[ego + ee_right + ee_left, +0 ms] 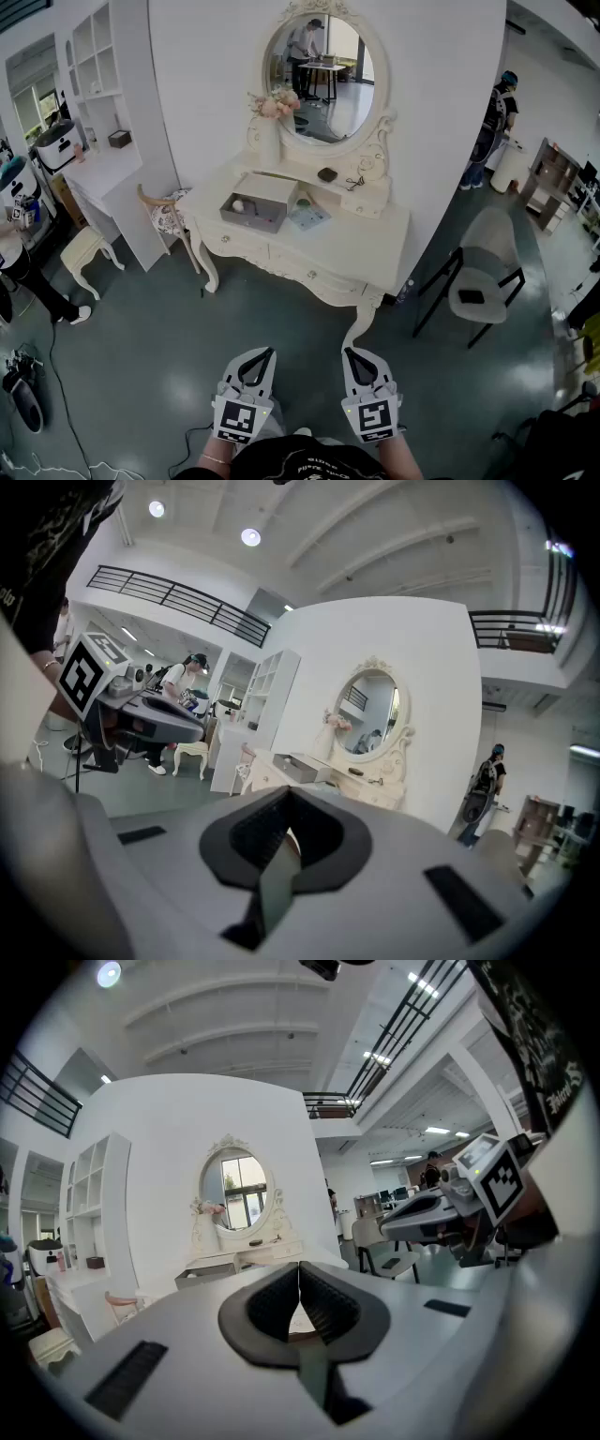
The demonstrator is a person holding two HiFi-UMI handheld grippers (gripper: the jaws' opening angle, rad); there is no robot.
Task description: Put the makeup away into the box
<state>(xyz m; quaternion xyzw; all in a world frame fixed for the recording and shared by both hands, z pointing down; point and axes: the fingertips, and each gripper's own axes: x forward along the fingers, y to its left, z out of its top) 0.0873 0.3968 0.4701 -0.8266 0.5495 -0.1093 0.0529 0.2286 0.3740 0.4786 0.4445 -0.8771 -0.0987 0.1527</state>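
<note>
- Head view: an open grey box [258, 214] sits on the cream dressing table [375, 248], well ahead of the left gripper [263, 356].
- A small dark item [327, 174] lies beyond the box, under the oval mirror [323, 89].
- The left gripper has its jaws pressed together, with nothing between them.
- Beside it, the right gripper [352, 356] is likewise closed on nothing.

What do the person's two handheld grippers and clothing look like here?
The left gripper and right gripper are matching pale grey plastic shells tapering to two jaws lined with black ribbed pads. Each carries a cube with black-and-white square markers at its rear. The person wears a black top with pale print and a thin bracelet on the left wrist.
</note>
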